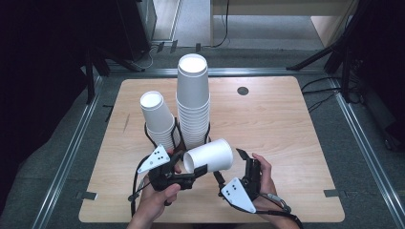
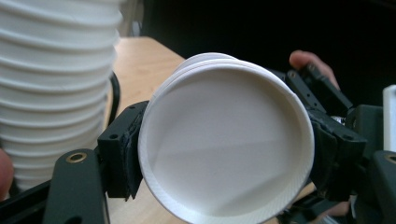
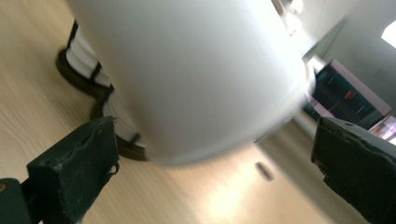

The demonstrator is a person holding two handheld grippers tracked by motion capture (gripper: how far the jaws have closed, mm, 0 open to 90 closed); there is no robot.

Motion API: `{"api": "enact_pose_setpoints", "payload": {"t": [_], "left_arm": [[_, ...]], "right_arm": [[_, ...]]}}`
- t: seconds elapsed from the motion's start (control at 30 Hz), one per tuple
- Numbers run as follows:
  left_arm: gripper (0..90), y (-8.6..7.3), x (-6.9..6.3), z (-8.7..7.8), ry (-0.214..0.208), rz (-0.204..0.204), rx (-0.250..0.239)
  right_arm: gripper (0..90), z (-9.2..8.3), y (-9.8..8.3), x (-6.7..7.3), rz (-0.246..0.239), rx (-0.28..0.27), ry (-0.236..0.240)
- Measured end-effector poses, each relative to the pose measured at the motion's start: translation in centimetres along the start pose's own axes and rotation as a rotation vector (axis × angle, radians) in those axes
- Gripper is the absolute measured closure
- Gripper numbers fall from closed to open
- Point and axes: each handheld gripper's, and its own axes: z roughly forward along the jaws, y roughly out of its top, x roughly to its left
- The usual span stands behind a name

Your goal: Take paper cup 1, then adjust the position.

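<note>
- Dark room at the edges, grey floor with metal rails, and a pale wooden tabletop point(image 1: 286, 143) across the middle of the high view.
- Near the centre of that frame: two stacks of white paper cups standing upside down in black wire holders, a tall stack point(image 1: 193, 102) and a shorter stack point(image 1: 159, 119) leaning to its left.
- Below them, lower centre: a single cup point(image 1: 209, 155) held on its side above the tabletop, mouth toward lower left. Seems to be more than one cup nested, judging by the doubled rims in the left gripper view.
- Left gripper point(image 1: 191, 177): fingers point(image 2: 122, 154) closed on the cup point(image 2: 224, 140) at its rim, pressing from either side, with the open mouth facing that camera.
- Right gripper point(image 1: 236, 162): fingers point(image 3: 77, 163) spread wide, pads clear of the cup wall point(image 3: 187, 74), nothing held; cup base just ahead of them.
- Likely step: pulling the outer cup off the nested one.
- To do it well: keep the left grip firm but short of crushing the rim; bring the right fingers squarely around the base end before closing; pull straight along the cup's axis, away from the stacks.
- Risk: a skewed pull could buckle the paper wall or knock the leaning stack.
</note>
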Motion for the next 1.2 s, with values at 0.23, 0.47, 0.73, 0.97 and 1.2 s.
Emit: {"api": "enact_pose_setpoints", "payload": {"t": [0.23,0.47,0.73,0.97,1.2], "left_arm": [[24.9,0.1,0.0,-1.0,0.03,0.006,-0.131],[24.9,-0.3,-0.3,-1.1,0.054,0.022,-0.224],[24.8,-1.0,-1.1,-0.5,0.041,0.057,-0.293],[24.8,-1.7,-1.5,0.2,0.059,0.058,-0.313],[24.7,-2.5,-2.4,1.3,0.069,0.073,-0.326]], "right_arm": [[0.9,-0.2,0.2,-1.7,0.449,-0.006,0.111],[1.1,-0.4,0.5,-3.2,0.804,-0.035,0.194],[12.8,-0.4,0.4,-4.1,1.184,-0.107,0.325],[0.1,-0.4,0.1,-4.5,1.423,-0.128,0.439],[0.0,-0.3,-0.6,-4.7,1.654,-0.081,0.427]]}}
